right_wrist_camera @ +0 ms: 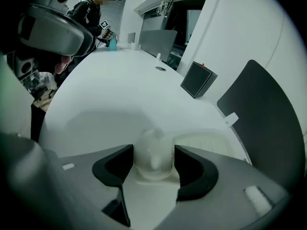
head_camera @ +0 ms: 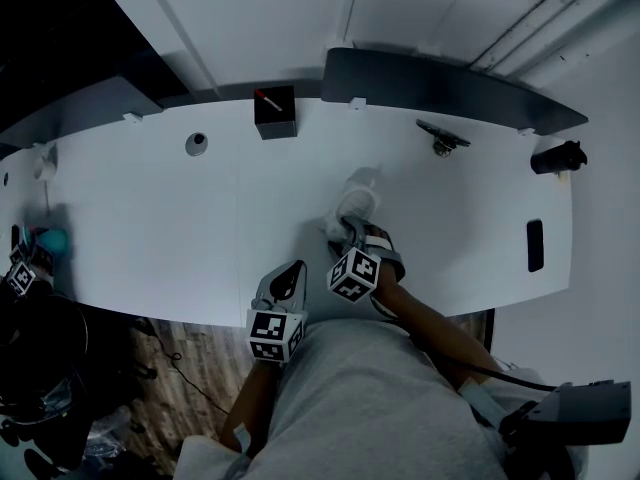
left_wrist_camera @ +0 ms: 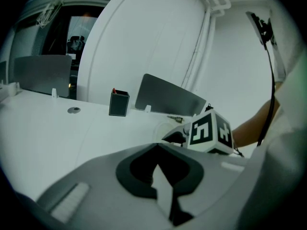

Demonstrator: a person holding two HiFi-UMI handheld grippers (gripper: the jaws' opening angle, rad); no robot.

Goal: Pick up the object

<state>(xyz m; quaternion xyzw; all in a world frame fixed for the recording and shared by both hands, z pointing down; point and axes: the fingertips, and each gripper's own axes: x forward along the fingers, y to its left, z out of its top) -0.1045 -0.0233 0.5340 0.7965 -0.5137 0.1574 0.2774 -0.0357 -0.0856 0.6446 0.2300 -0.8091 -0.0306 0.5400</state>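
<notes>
A translucent white plastic object [head_camera: 358,193] [right_wrist_camera: 153,155] stands on the white table [head_camera: 150,228], just right of the middle. My right gripper [head_camera: 347,230] [right_wrist_camera: 153,166] points steeply down onto it. Its two black pads lie against the object's sides, so it is shut on the object. The object's lower part is hidden behind the jaws. My left gripper [head_camera: 286,276] [left_wrist_camera: 160,178] hovers at the table's front edge, just left of the right one. It is shut with nothing in it. In the left gripper view the right gripper's marker cube [left_wrist_camera: 210,132] shows ahead.
A black box with a red-tipped stick [head_camera: 274,113] [left_wrist_camera: 118,103] [right_wrist_camera: 198,79] stands at the far edge beside a dark grey panel [head_camera: 450,93]. A round metal disc [head_camera: 196,144], a black clamp [head_camera: 440,136] and a black slot [head_camera: 535,245] are on the table. Another person with a teal object [head_camera: 50,240] is at the left end.
</notes>
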